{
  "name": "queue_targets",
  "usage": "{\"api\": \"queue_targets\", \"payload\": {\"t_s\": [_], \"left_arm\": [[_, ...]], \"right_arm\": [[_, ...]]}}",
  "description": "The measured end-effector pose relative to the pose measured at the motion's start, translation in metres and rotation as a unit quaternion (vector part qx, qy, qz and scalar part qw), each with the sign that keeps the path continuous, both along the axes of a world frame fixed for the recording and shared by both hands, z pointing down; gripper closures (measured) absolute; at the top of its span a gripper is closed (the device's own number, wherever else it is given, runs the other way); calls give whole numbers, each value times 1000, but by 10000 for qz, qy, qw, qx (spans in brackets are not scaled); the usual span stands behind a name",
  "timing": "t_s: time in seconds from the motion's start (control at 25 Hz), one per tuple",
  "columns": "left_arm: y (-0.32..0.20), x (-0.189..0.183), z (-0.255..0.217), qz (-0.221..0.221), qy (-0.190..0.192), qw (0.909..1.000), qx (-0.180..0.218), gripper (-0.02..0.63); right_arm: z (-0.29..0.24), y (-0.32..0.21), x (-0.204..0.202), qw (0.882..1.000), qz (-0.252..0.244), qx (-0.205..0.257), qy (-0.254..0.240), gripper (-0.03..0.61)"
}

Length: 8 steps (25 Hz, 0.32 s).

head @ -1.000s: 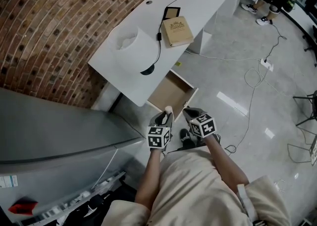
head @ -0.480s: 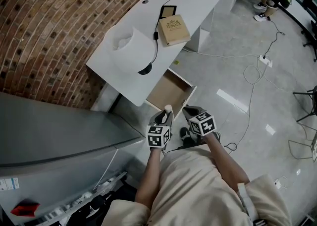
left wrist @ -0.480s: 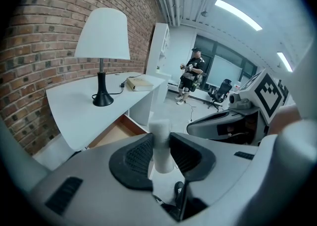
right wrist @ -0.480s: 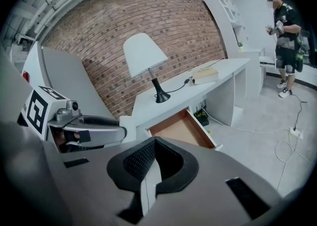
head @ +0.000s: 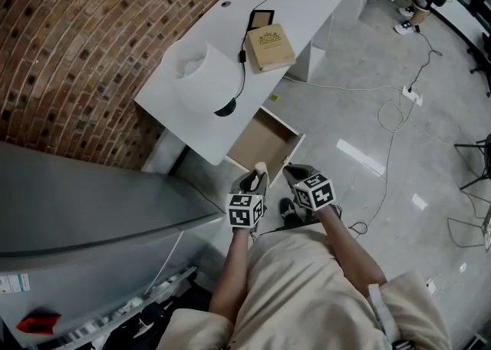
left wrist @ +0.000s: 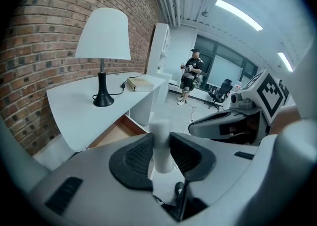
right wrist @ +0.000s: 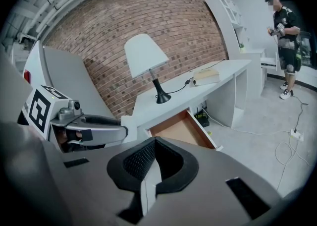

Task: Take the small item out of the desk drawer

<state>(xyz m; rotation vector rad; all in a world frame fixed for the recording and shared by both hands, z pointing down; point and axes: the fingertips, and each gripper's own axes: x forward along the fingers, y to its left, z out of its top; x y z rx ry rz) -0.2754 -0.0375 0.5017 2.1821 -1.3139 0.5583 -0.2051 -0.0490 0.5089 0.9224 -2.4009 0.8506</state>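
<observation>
A small white cylinder point(left wrist: 161, 145) stands upright between the dark pads of my left gripper point(left wrist: 161, 138), which is shut on it. In the head view the cylinder point(head: 261, 167) pokes out above the left gripper point(head: 256, 177), just in front of the open wooden drawer point(head: 263, 142). The drawer's inside looks bare. My right gripper point(right wrist: 154, 143) is shut with nothing between its pads. It hangs beside the left one, the right gripper point(head: 292, 175) level with it near the drawer's front corner.
The white desk point(head: 307, 3) carries a white-shaded lamp point(head: 201, 70), a tan book point(head: 270, 47) and a dark tablet point(head: 262, 19). A brick wall point(head: 77, 41) runs behind it. Cables point(head: 391, 122) lie on the grey floor. A person point(right wrist: 283, 41) stands far off.
</observation>
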Motion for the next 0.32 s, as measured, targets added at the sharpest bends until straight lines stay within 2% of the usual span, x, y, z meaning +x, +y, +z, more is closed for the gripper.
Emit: {"api": "queue_targets", "payload": {"t_s": [0.32], "left_arm": [[-1, 9, 6, 82, 19, 9999, -89, 496]], "right_arm": [[-2, -6, 14, 9998, 140, 109, 71, 554]]}}
